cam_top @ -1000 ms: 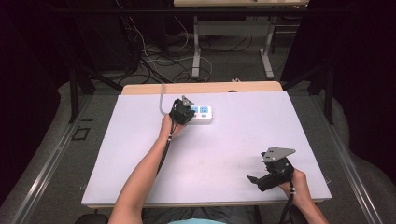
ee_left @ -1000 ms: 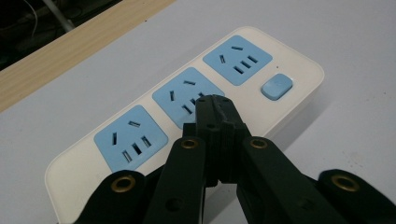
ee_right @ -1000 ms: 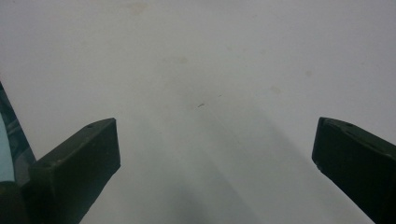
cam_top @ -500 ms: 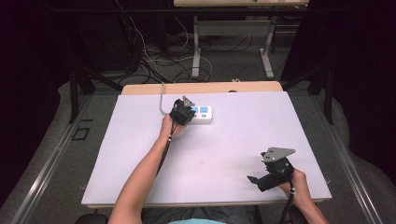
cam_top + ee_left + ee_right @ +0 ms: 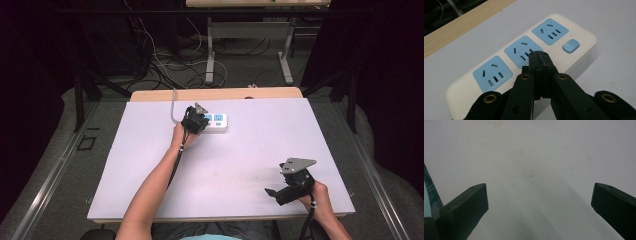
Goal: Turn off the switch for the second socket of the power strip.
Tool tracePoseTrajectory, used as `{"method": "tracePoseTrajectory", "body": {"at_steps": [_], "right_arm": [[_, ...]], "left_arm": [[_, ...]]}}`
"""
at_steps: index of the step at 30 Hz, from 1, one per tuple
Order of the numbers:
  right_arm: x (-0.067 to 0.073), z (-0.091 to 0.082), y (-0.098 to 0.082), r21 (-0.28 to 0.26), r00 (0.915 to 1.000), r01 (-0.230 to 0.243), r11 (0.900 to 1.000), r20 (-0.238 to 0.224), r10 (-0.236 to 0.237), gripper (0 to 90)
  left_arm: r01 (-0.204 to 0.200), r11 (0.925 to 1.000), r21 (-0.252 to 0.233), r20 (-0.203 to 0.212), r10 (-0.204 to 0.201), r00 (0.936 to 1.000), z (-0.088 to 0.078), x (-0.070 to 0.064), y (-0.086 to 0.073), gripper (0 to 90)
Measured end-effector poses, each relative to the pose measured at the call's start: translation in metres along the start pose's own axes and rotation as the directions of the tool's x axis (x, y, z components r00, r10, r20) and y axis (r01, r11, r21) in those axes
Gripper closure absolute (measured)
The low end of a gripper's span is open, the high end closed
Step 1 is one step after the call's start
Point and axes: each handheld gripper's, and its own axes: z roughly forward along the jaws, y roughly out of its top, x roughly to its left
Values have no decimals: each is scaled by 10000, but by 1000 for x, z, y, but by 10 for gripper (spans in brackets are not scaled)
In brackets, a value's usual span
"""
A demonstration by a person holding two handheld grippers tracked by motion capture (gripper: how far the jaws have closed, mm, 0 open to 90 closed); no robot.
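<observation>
- The power strip (image 5: 216,121) lay flat on the pale surface (image 5: 250,150), towards the far edge and a little left of centre, its long side running left to right. Its grey cord (image 5: 173,106) ran off from the left end towards the far edge.
- It looked to me like a rigid plastic block, light enough to slide if nudged and not at all fragile. The glossy white casing seemed slippery, so a pinch across the narrow width, over the long sides, struck me as the surest hold; the rounded ends would likely slip out.
- The cord was the one soft part, and I judged it would drag and tug on the left end if the strip were lifted or turned.
- The left tongs (image 5: 539,55) were pressed together with nothing between them. Their joined tip stood right over the middle blue socket (image 5: 523,51) of the three, at or just above its face; I could not tell whether it actually touched.
- The blue switch (image 5: 571,46) sat at the strip's right end, beyond the third socket (image 5: 550,31), near that tip but clear of it.
- The right tongs (image 5: 539,200) stood wide apart, holding nothing, with bare surface between them.
- In the high view they (image 5: 280,192) rested at the near right of the surface, well apart from the strip, so any steadying hold from that side seemed a long reach away.
</observation>
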Motion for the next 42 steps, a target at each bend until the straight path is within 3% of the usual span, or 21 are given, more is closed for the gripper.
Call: {"method": "tracePoseTrajectory", "body": {"at_steps": [12, 21, 26, 31, 42], "right_arm": [[0, 0, 0, -17, 10000, 52, 10000, 21, -52, 5], [-1, 0, 0, -1, 9999, 167, 9999, 22, -167, 5], [0, 0, 0, 37, 10000, -4, 10000, 9, 4, 5], [0, 0, 0, 6, 9998, 179, 9998, 17, -179, 5], [1, 0, 0, 59, 9999, 106, 9999, -38, -106, 5]], "left_arm": [[-19, 10000, -16, 44, 19, 10000, 0, 1, 1, 900], [224, 9997, 11, 183, -225, 9996, 0, 3, 0, 900], [94, 9999, 58, 136, -95, 9999, 0, 3, 1, 900], [91, 9999, 129, 131, -93, 9999, -1, 3, 1, 900], [12, 9999, 125, -46, -11, 10000, 0, 0, 2, 900]]}}
